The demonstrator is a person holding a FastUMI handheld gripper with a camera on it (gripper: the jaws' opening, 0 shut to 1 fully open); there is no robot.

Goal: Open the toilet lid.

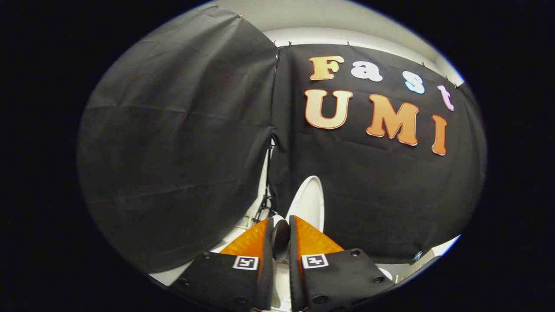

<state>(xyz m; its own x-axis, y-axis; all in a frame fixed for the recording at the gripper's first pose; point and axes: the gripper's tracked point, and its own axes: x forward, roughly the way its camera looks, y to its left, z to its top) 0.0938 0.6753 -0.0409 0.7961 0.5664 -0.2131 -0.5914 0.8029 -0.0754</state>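
Where the two fingers converge at the bottom of the gripper view, the gripper is seen nearly closed, with only a narrow gap left between the fingers. A small dark rounded part is lodged in that gap; what it belongs to cannot be determined, and whether both fingers press on it cannot be told. The toilet lid is observed just beyond the fingertips, white and oval, raised upright and standing edge-on against the black cloth wall. Its lower end is hidden behind the fingers, so contact between lid and fingers cannot be confirmed. White surfaces, partly covered by the fingers, are noted below and to either side of the gripper. A dark stand or tripod leg is visible in the slit where two cloth panels meet, just to the left of the lid. A square marker is fixed on each finger body.
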